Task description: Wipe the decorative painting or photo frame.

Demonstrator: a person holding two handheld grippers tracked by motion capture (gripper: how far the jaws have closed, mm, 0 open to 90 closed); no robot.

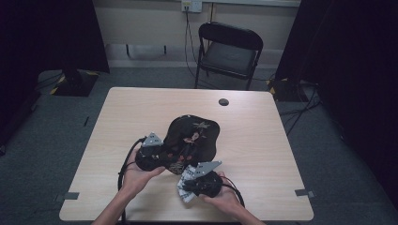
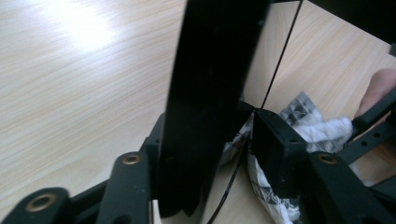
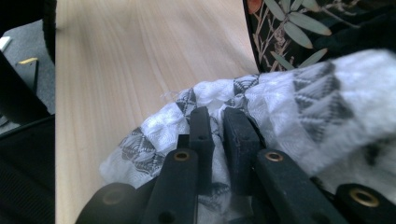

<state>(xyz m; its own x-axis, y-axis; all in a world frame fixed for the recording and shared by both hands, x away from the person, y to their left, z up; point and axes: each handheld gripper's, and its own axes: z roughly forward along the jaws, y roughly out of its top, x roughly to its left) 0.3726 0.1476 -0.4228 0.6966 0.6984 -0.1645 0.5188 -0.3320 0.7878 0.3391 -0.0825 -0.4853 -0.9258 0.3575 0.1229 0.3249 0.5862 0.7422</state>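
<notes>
1. R gripper [image 1: 187, 183], nearest the table's front edge, is held in the person's right hand [image 1: 224, 197]; its jaws are seen clamped together on a white cloth w/ grey triangle pattern [image 1: 187, 186]. In the right gripper view the fabric [image 3: 280, 98] is bunched round the two black pads, w/ hardly any gap between them.
2. The cloth is held just above or on the table [image 1: 263, 140] near its front edge, touching or just beside the front rim of the black tray; which one can't be told.
3. L gripper [image 1: 157, 157] is held in the left hand [image 1: 136, 178], just left of the R one. Its jaws are partway apart, one on each side of the tray's edge. In the left gripper view the tray wall [image 2: 210, 93] is seen close against one jaw; the other pad stands beside it w/ a thin gap visible, so a firm clamp can't be confirmed.
4. The black lacquer tray [image 1: 195, 136], wavy-rimmed w/ leaf and flower decoration, is seen near the table's centre, its near-left edge at the L gripper, apparently tilted up there.
5. Farther off: a small dark round cap [image 1: 224, 101] is set in the tabletop near the back edge.
6. Beyond the table: a black folding chair [image 1: 229, 51] is stood on grey carpet, against the wall.
</notes>
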